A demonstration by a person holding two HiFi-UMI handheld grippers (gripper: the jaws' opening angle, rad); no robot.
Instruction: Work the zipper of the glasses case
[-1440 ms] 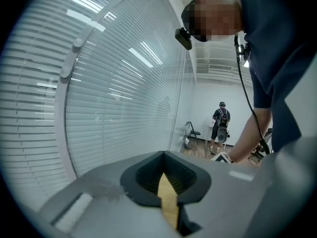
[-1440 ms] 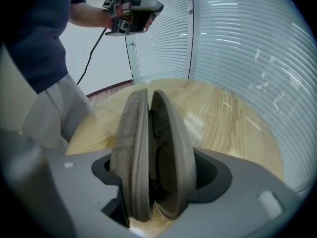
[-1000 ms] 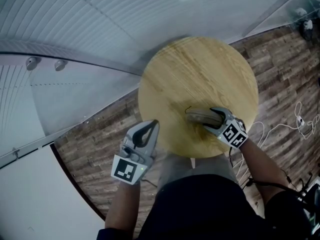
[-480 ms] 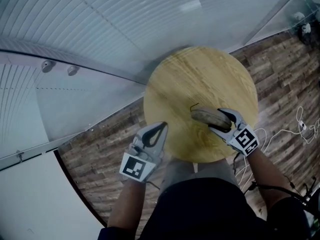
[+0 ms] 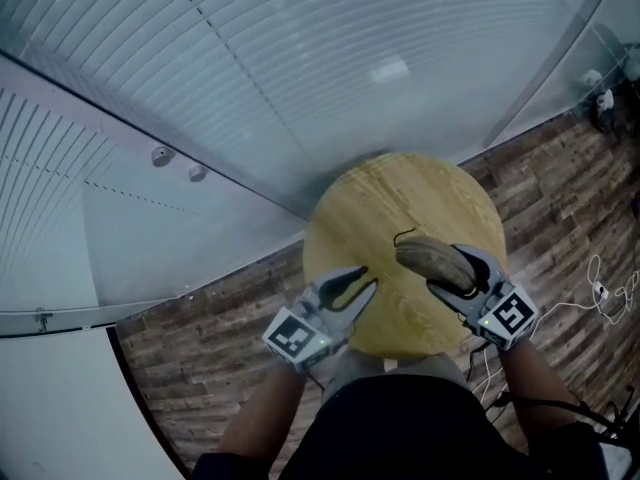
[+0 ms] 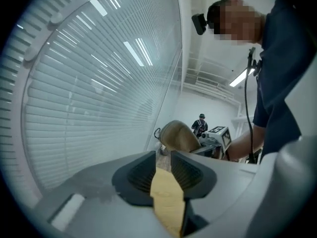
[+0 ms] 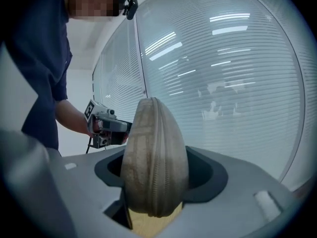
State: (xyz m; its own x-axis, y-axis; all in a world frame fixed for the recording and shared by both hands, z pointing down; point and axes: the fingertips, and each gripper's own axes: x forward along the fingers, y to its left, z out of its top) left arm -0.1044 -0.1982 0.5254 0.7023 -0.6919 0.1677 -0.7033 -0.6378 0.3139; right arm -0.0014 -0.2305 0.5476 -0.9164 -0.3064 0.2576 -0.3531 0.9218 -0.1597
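The tan glasses case [image 5: 437, 263] is held on edge just above the round wooden table [image 5: 390, 198], with my right gripper [image 5: 455, 273] shut on it across its width. In the right gripper view the case [image 7: 154, 162] fills the space between the pads and its closed zipper seam [image 7: 161, 192] faces the camera. A dark pull cord [image 5: 403, 235] hangs at the case's far end. My left gripper [image 5: 362, 280] is over the table's near-left edge, a short way left of the case. Its jaws are opening, with nothing between them. From the left gripper view the case [image 6: 177, 137] lies straight ahead.
A curved glass wall with blinds [image 5: 300, 88] runs behind the table. Wood-plank floor [image 5: 200, 318] surrounds it, with white cables [image 5: 600, 288] on the floor at the right. Another person [image 6: 200, 124] stands far off in the room.
My left gripper has moved right, over the table edge toward the case, and its jaws have parted. The right gripper still holds the case. The head view has tilted upward.
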